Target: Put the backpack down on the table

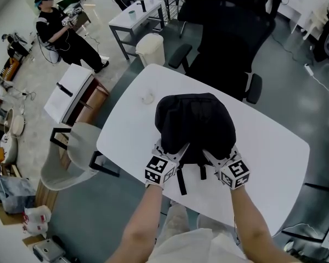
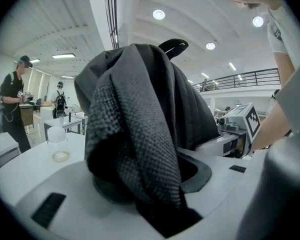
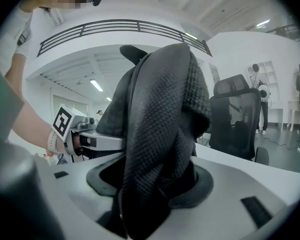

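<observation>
The backpack (image 1: 194,122) stands on the table (image 1: 274,147), its straps (image 2: 140,134) slack between the parted jaws of the left gripper (image 1: 172,151) and right gripper (image 1: 216,155).

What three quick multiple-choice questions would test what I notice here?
1. The cup stands: A on the table, B on a shelf, C in a sink.
2. The backpack is: A red, B black, C white.
3. Between the jaws of the left tongs and the right tongs lies: A nothing, B a bottle, C a strap.
Answers: 1 A, it sits on the white top beside the backpack. 2 B, its fabric is black. 3 C, mesh strap fills both gaps.
</observation>
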Tool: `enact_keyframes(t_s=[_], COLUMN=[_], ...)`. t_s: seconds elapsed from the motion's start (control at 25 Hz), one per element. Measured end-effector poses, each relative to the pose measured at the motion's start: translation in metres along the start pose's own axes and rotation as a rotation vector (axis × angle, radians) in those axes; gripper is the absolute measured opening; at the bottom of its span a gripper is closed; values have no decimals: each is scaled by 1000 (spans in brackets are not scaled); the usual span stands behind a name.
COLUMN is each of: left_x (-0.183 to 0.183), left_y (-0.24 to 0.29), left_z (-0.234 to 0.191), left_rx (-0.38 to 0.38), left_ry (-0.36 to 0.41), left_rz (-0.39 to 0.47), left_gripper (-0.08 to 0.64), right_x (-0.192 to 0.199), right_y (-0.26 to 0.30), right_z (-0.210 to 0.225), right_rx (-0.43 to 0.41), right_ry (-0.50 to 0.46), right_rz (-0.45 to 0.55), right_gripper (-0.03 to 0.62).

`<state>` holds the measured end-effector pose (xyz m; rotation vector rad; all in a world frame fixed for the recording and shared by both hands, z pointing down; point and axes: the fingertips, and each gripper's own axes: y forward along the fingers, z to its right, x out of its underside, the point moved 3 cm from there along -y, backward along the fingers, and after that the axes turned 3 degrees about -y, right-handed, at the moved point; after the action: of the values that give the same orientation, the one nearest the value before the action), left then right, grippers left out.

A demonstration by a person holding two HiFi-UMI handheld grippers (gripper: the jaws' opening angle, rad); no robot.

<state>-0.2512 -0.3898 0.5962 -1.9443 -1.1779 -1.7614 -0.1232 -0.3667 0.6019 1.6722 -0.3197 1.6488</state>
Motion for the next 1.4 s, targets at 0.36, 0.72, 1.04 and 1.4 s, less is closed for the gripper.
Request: enact_keyframes(t_s=[0.36,0.72,1.04,1.4], left_x=[3,9,10,-9], left_y=[-14,-44,-81,-111], left_z=[-2,-4,-7,13], left_rx=[-35,-104,-167,-164], left_ry=[-29,-45,-51,-60], left_rz=[-13,-19,-34,30], left_gripper=[259,276,275,131], right_x=[3,3,2,-15], right_y=[-11,-29,-59,-98], right_z=[0,0,11,1], right_rx=[12,17,96,75], right_ry=[39,62,101,89], right_rz=[-22,-31,-22,12], right_gripper=[301,308,308,263])
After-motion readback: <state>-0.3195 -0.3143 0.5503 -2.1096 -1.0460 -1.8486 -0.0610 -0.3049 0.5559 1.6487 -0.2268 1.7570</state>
